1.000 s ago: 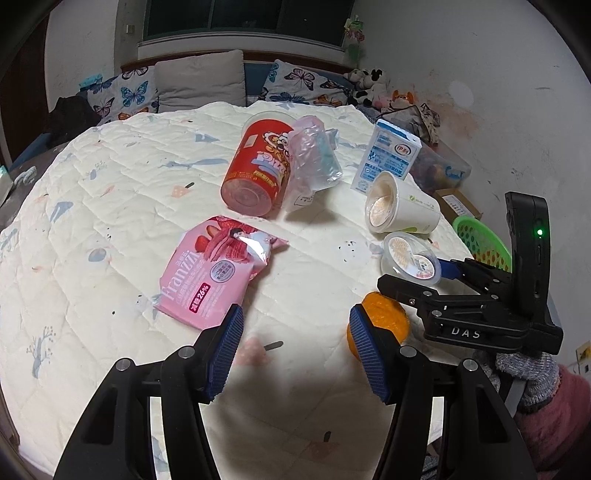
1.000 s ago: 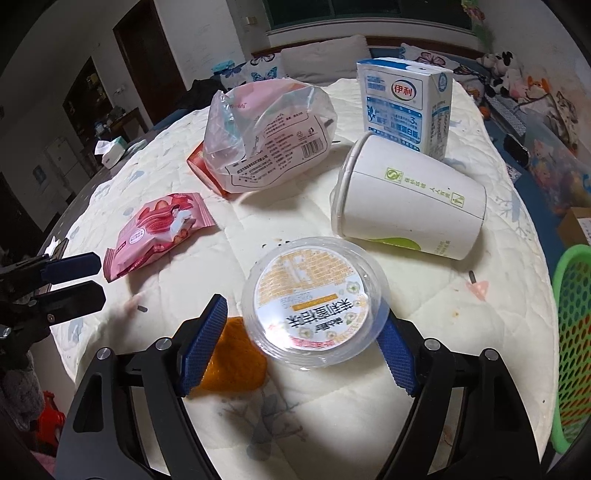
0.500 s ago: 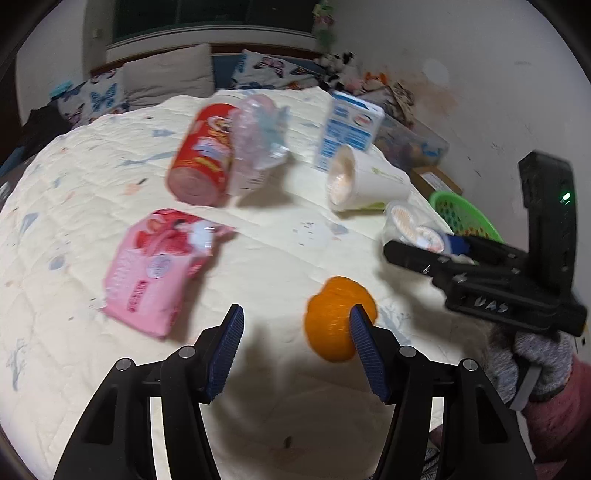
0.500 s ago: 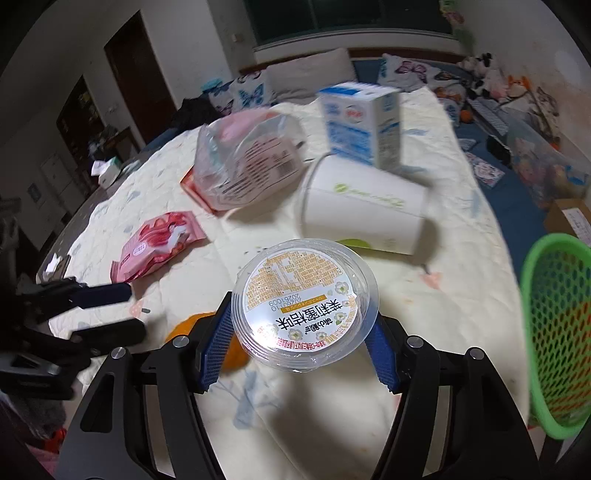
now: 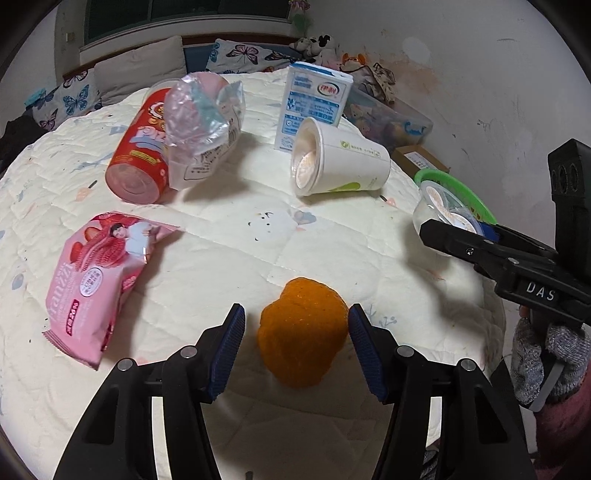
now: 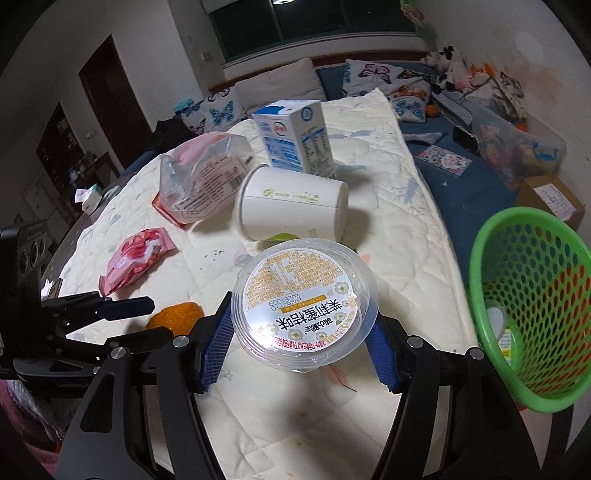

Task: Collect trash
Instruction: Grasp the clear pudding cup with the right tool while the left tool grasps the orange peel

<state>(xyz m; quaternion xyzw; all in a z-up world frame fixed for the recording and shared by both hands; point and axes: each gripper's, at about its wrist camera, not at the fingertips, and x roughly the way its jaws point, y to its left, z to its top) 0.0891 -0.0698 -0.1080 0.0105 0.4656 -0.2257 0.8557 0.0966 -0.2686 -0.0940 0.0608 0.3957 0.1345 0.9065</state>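
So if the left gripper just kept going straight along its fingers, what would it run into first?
The orange peel. It already sits between the open left gripper, close to the right finger pad. Beyond it lies bare quilt, then the tipped paper cup, though depth there is hard to judge.

Dark window [image 6: 295,22] above butterfly cushions [image 5: 243,55], stained white wall [image 5: 461,74], dark doorway [image 6: 110,99], quilted table cover [image 5: 221,240]

One paper cup [image 5: 340,162], one milk carton [image 5: 314,103], one red canister [image 5: 138,162], one pink wrapper [image 5: 96,280], one green basket [image 6: 532,295].
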